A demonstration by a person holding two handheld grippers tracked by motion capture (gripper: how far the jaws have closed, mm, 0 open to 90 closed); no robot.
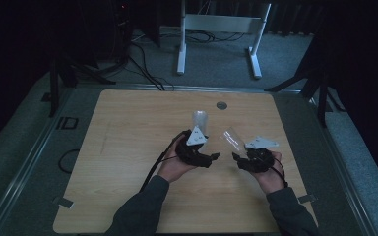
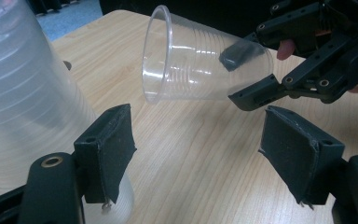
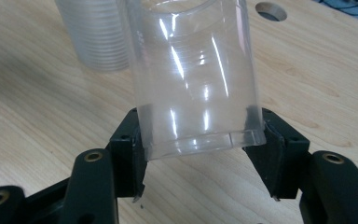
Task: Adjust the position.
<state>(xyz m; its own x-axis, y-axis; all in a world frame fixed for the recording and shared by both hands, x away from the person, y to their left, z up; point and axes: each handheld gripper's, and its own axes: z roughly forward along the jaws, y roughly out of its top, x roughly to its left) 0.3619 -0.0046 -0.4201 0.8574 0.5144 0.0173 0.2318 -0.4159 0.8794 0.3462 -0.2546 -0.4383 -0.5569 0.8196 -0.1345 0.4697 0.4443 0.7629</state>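
Right gripper (image 3: 200, 154) pinching the base of a clear plastic cup (image 3: 191, 79) between both black pads, one pad on each side of the bottom rim, lower centre of the right gripper view. Cup extending up the frame from the jaws, clear of the wooden table (image 3: 37, 107) beneath it. Same cup in the left gripper view (image 2: 200, 63) at upper centre, tilted on its side, open mouth facing the left of the frame, base clamped by the right gripper (image 2: 256, 72) entering from the upper right. In the high view, cup (image 1: 232, 136) just right of frame centre, slanting up and to the left from the right gripper (image 1: 241, 158). Left gripper (image 2: 196, 149) spread, nothing between its pads, bare tabletop showing in the gap across the lower part of the left gripper view. Stack of frosted plastic cups (image 2: 23, 93) along the left edge of that view, standing mouth down on the table, just beside the left-hand pad; contact between pad and stack not determinable. Same stack at upper left in the right gripper view (image 3: 95, 37), behind the held cup and apart from it, and just above the left gripper (image 1: 211, 157) near centre in the high view (image 1: 200, 120). Round grommet hole in the tabletop at upper right of the right gripper view (image 3: 270, 11).
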